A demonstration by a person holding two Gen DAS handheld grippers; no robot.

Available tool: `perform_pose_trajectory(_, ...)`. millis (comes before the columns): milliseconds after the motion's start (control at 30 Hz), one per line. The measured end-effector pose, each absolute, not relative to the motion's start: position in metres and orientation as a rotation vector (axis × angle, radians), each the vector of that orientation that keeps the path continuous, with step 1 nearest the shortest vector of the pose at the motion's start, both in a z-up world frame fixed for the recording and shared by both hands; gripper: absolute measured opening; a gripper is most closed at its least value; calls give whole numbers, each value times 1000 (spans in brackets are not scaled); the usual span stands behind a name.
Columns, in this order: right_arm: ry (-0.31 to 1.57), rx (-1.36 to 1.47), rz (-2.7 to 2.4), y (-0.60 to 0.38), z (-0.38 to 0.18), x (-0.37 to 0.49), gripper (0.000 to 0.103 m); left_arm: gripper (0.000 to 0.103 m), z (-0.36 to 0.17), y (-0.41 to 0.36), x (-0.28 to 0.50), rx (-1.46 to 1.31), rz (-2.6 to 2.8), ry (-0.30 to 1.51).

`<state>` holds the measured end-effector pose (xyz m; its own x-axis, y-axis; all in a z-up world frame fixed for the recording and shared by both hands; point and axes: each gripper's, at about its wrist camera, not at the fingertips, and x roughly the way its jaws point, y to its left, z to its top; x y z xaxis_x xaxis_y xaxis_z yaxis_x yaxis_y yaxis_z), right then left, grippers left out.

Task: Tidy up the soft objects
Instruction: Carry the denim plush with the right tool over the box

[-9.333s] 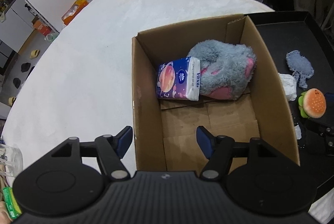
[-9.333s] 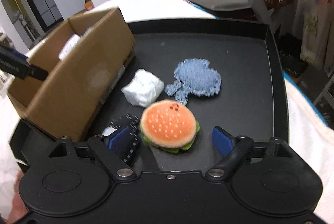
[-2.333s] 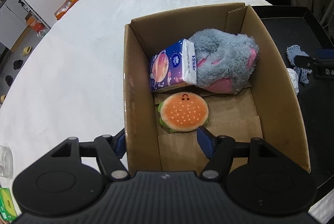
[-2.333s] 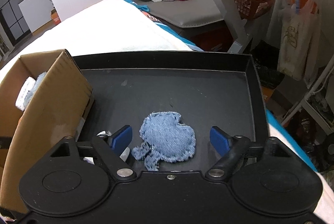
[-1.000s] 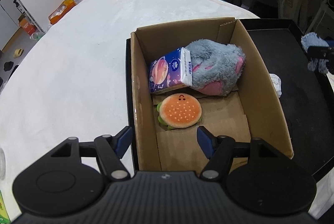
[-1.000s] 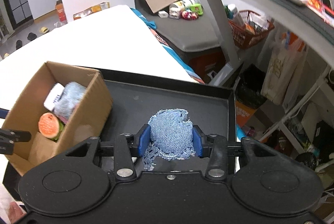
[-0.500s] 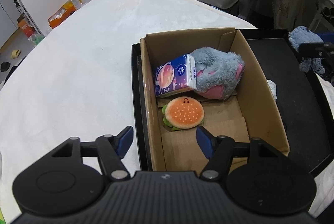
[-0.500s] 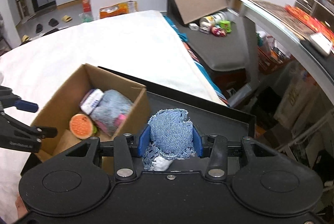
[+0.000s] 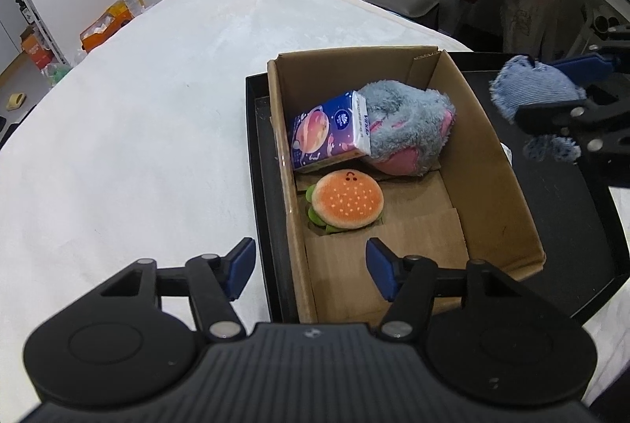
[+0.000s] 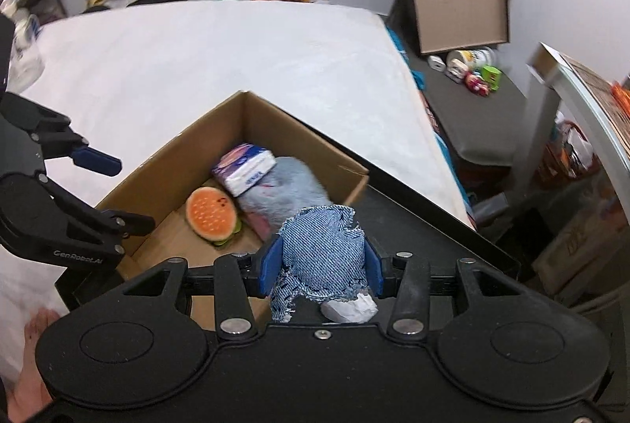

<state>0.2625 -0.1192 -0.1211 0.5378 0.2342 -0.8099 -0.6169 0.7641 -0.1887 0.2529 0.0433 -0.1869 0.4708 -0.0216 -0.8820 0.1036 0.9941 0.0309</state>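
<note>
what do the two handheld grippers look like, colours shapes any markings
Both the left gripper and the right gripper are matte black plastic, with two round discs on the body, angular linkage arms with silver pivot screws, and blue pads on the fingertips. Seen from the right wrist view, the left gripper carries white "GenRobot.AI" lettering on its side. No cables or sleeves are visible.

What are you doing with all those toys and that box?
Someone is tidying soft things into a cardboard box. The right gripper is squeezing a blue denim toy and holding it in the air next to the box, above the black tray. The left gripper is open and empty, near the box's front edge. In the box are a burger plush, a tissue pack and a grey fuzzy toy. A white wad is outside the box.
</note>
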Motion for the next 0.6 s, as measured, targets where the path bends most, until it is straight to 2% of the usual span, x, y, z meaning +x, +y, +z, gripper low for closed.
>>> perform_pose_trajectory(367,881,-589,592,-76,-127,261,44,45,-188,60,248,29,-93,1082)
perform_pose_trajectory(600,917,-616,623,-56,-140,263,45,26,-195,70,246,-17,-115,1101)
